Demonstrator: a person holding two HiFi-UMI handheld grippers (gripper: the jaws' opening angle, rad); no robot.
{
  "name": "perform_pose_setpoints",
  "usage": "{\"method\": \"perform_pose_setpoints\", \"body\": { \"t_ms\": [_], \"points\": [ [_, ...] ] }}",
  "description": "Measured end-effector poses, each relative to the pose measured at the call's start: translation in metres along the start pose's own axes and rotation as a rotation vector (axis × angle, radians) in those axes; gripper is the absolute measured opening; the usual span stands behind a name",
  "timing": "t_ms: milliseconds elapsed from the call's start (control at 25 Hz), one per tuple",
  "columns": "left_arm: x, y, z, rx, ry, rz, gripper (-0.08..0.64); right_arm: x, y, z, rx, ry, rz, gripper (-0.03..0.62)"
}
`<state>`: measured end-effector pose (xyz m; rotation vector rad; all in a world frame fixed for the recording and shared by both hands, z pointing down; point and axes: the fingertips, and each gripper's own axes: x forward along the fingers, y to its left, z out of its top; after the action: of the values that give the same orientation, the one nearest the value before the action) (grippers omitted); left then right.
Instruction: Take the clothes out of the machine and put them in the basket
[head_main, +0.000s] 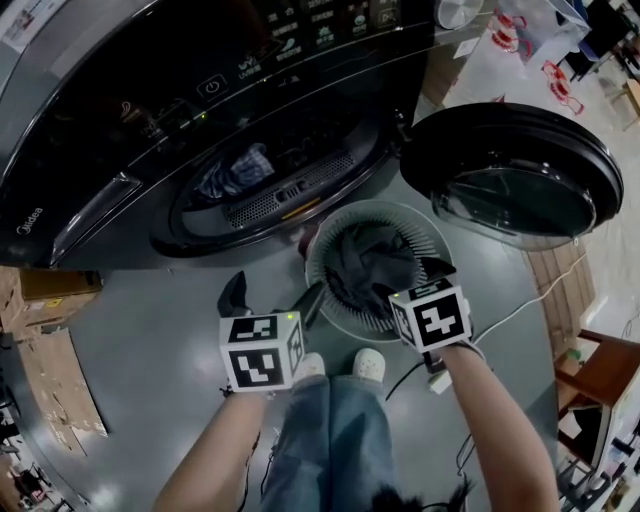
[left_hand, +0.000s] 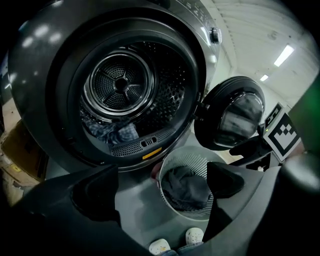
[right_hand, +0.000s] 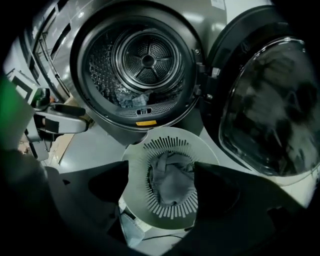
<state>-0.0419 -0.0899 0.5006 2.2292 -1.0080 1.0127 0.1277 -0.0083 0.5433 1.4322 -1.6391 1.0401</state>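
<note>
The dark front-loading machine has its round door (head_main: 510, 175) swung open to the right. Blue checked clothes (head_main: 238, 172) lie at the bottom of the drum (left_hand: 120, 85). A white slotted basket (head_main: 425, 232) stands on the floor below the opening, with a dark grey garment (head_main: 368, 262) lying in it. My right gripper (head_main: 412, 280) hangs open just above the basket's near rim; the garment (right_hand: 170, 180) shows between its jaws, untouched. My left gripper (head_main: 272, 296) is open and empty, left of the basket. The checked clothes (right_hand: 131, 99) also show in the right gripper view.
The open door (right_hand: 270, 100) juts out at the right beside the basket (right_hand: 135, 160). Cardboard boxes (head_main: 45, 340) lie along the left. A white cable (head_main: 520, 305) runs over the grey floor, and a wooden chair (head_main: 600, 385) stands at the far right. The person's shoes (head_main: 365, 362) are just behind the basket.
</note>
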Motion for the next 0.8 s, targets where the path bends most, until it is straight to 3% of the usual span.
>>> {"method": "perform_pose_setpoints", "body": {
  "t_ms": [360, 800],
  "points": [
    [0.014, 0.031, -0.018, -0.030, 0.008, 0.034, 0.557, 0.045, 0.032, 0.018, 0.004, -0.033, 0.074, 0.391],
    [0.054, 0.084, -0.061, -0.149, -0.020, 0.097, 0.557, 0.111, 0.059, 0.053, -0.014, -0.131, 0.132, 0.390]
  ]
}}
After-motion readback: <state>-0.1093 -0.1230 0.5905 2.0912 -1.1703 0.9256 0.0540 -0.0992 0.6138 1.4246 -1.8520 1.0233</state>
